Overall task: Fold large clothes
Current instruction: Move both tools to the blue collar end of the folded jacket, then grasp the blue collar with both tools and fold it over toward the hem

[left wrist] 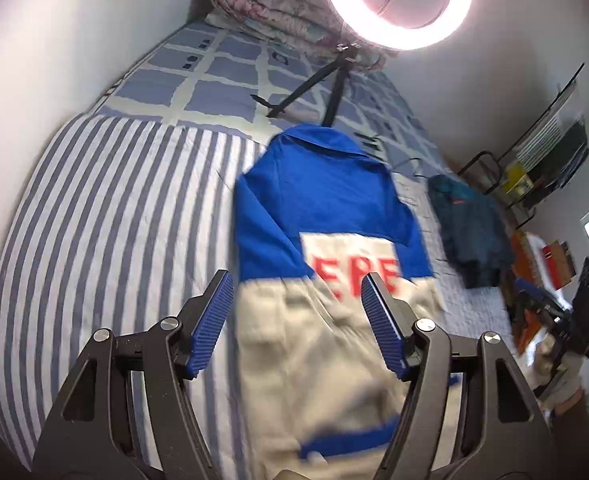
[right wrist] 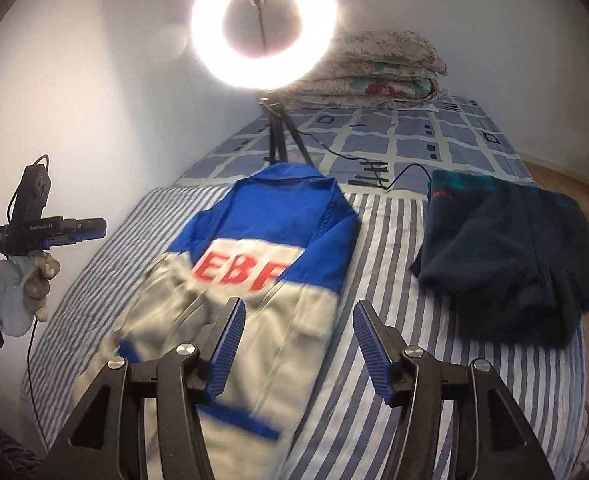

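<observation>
A blue and beige jacket [left wrist: 326, 248] with red letters lies lengthwise on the striped bed sheet [left wrist: 114, 220], sleeves folded in, collar at the far end. It also shows in the right wrist view [right wrist: 262, 264]. My left gripper [left wrist: 296, 292] is open and empty above the jacket's beige lower part. My right gripper [right wrist: 296, 320] is open and empty above the jacket's right edge. The left gripper [right wrist: 94, 228] also shows in the right wrist view at far left, held up in a gloved hand.
A dark teal garment [right wrist: 510, 248] lies folded on the bed right of the jacket. A lit ring light [right wrist: 264, 22] on a tripod [right wrist: 278, 136] stands beyond the collar, its cable trailing right. Folded floral quilts [right wrist: 378, 68] lie at the bed's head. Wall on the left.
</observation>
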